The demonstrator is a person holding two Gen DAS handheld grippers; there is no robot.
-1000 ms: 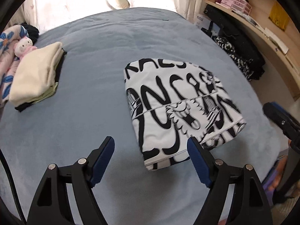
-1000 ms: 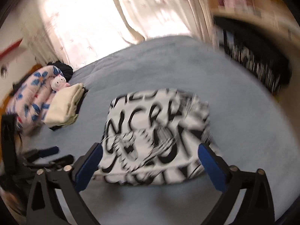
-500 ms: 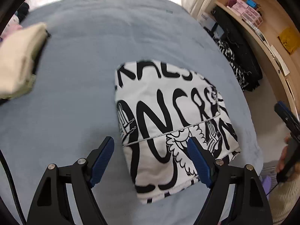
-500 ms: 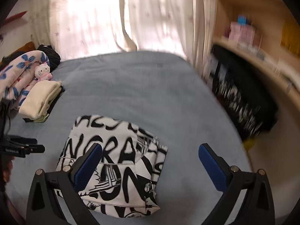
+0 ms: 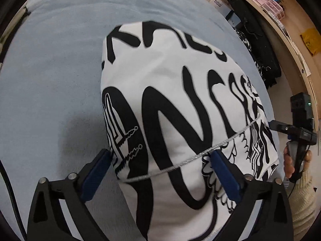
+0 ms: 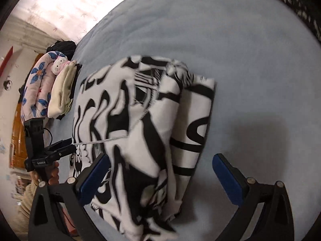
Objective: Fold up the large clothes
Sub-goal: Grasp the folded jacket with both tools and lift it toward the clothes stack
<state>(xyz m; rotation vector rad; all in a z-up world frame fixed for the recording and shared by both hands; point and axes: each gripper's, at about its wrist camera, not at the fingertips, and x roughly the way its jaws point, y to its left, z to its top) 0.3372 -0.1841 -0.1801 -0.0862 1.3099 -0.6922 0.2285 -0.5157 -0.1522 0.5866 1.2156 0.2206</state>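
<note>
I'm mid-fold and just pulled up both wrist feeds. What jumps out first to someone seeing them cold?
The folded black-and-white printed garment dominates, lying on the blue-grey bed and filling the middle of both views. The open left gripper straddles its near left edge and the open right gripper its right edge. At the bed's far left sits a folded cream stack beside a flowered pink quilt.

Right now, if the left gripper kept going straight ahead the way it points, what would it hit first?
Most likely the folded garment. The left gripper is open, its fingers straddling the garment's near left part, so the cloth lies directly in its line. Depth is unclear, but the garment looks very close, on the bed.
</note>
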